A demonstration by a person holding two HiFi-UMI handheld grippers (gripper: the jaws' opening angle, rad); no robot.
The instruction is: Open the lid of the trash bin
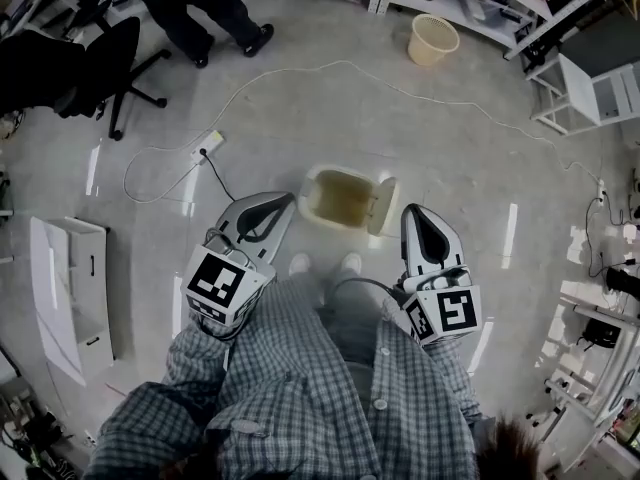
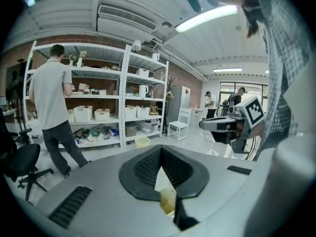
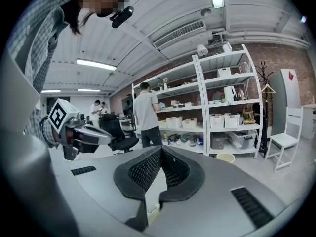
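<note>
The lid (image 1: 384,206) of the trash bin (image 1: 313,190) stands open, so the task looks done; the left gripper (image 1: 286,202) and right gripper (image 1: 413,214) hang above it, fingers closed on nothing.

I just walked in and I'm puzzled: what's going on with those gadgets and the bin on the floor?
A person stands over a small trash bin on the floor, holding a two-jaw tool in each hand. The left gripper and right gripper hover on either side of the bin, jaws together and holding nothing. The lid is already up, on the right gripper's side, so the inside shows. Another person stands near the shelves.
</note>
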